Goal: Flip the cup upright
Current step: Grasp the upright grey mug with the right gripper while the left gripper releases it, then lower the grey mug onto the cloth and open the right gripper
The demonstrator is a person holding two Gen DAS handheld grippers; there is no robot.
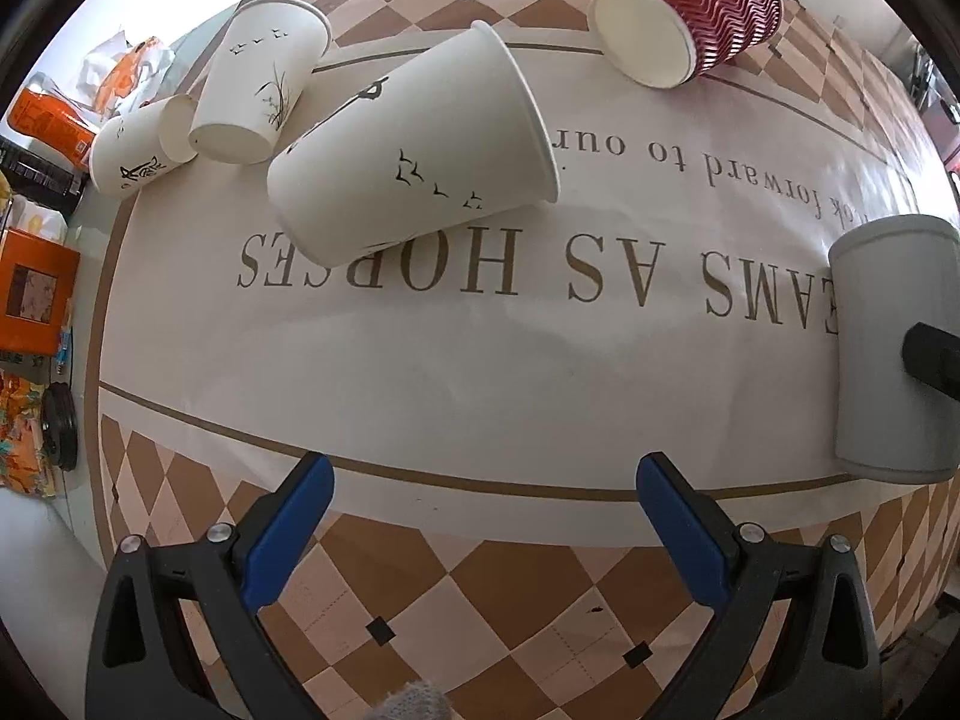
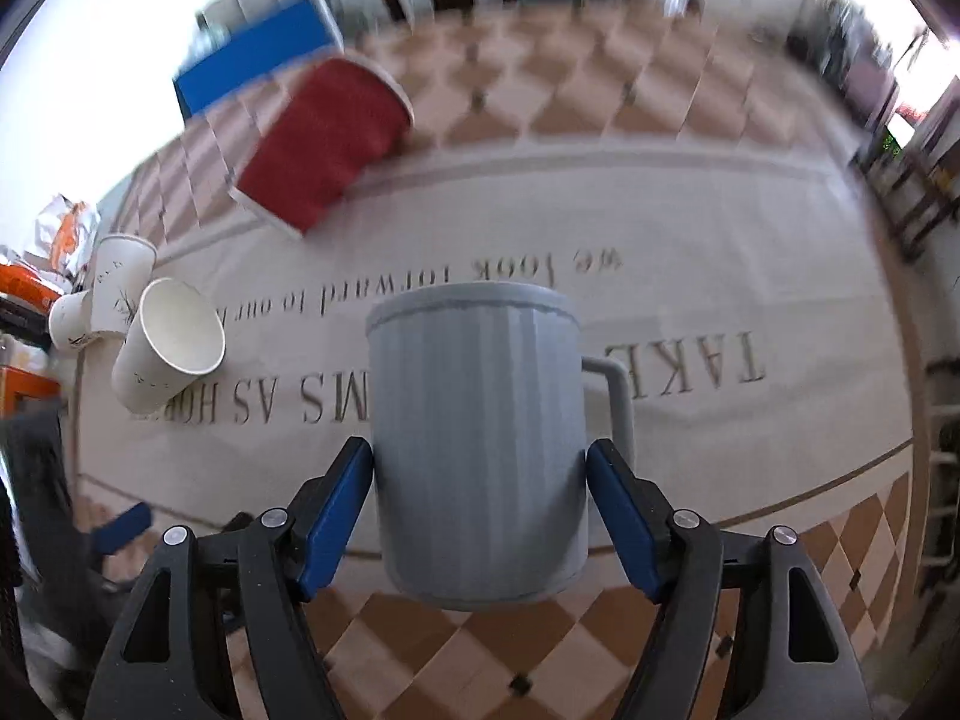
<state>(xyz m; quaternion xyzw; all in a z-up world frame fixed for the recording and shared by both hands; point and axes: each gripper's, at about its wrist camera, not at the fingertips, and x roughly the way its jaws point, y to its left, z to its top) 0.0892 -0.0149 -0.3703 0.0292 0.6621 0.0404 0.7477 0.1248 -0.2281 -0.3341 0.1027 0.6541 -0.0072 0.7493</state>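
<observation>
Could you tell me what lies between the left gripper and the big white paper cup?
Only bare printed tablecloth separates the left gripper from the white paper cup, per the left wrist view.

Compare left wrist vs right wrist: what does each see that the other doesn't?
Left wrist only: the open left gripper above the cloth, holding nothing, and the red cup's white inside.

Right wrist only: the mug's handle, the right gripper with a finger on each side of the mug, and the open mouth of the nearest paper cup.

Both: grey mug, red cup on its side, three white paper cups, lettered cloth.
</observation>
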